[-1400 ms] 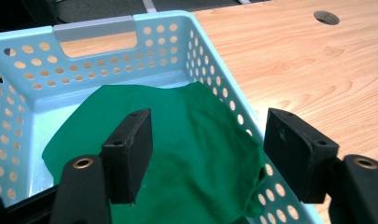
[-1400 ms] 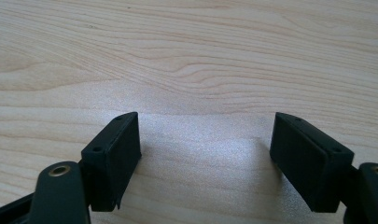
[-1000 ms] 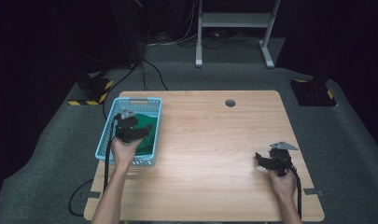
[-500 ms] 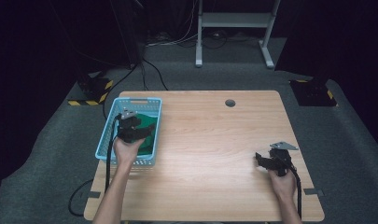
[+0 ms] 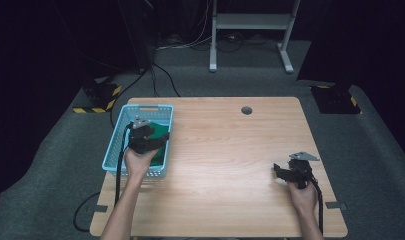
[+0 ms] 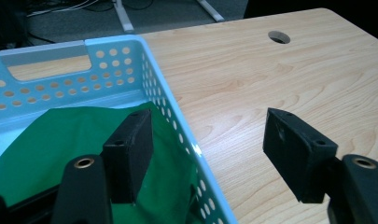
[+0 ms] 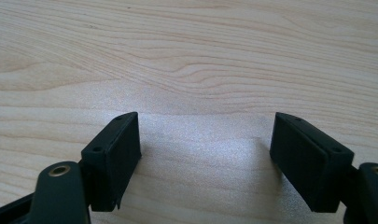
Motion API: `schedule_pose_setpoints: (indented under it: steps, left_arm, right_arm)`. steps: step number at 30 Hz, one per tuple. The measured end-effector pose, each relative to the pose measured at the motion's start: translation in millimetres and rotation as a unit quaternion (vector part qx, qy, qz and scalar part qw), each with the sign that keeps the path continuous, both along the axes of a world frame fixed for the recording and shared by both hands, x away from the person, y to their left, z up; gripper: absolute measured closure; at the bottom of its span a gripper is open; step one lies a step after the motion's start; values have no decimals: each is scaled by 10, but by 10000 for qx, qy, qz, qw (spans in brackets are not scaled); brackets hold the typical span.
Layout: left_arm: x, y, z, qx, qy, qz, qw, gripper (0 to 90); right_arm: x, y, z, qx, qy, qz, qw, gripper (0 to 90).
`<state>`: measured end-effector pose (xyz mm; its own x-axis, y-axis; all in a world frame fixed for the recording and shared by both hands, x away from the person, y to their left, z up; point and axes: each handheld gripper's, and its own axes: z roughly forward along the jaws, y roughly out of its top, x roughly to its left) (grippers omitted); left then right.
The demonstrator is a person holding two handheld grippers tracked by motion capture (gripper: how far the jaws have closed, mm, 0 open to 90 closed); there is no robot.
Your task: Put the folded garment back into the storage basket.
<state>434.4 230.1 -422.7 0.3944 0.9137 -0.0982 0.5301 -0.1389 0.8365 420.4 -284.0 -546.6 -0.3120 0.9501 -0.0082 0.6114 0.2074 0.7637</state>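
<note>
Left gripper: jaws apart, straddling the basket wall, one jaw over the green cloth, whose near part is cut off. Right gripper: jaws apart, empty, on the table, well apart from the basket.

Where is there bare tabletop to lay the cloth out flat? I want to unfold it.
The whole wooden table between the light blue perforated plastic basket and the right claw is bare, up to the round cable hole. It is crowded only at the left edge, where the left claw straddles the basket's wall over the green cloth.
</note>
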Motion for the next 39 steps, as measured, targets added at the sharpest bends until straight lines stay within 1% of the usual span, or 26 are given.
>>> schedule_pose_setpoints:
  steps: [1,6,8,9,17,26,37,39]
  left_arm:
    - [-4,-4,4,-28,3,-22,10000,334]
    - [-23,-44,17,-36,-11,-76,10000,336]
    - [-43,-68,33,-23,-59,-131,9999,336]
    - [-50,-82,41,-55,-69,-152,9998,336]
    - [-80,-168,93,0,-150,-297,9994,336]
    - [-101,-224,90,0,-168,-370,9992,337]
    - [-136,-287,81,-48,-212,-429,9988,340]
    - [-131,-309,69,-1,-190,-454,9988,342]
  right_arm:
    - [0,0,0,2,1,-2,10000,243]
    - [0,1,0,3,2,-3,10000,243]
    - [0,0,0,2,1,-2,10000,243]
    - [-1,1,0,4,3,-4,10000,243]
    - [-1,1,0,4,3,-3,10000,243]
    - [0,0,0,-1,-1,1,10000,243]
    - [0,0,0,2,2,-2,10000,243]
    - [0,0,0,0,0,1,10000,243]
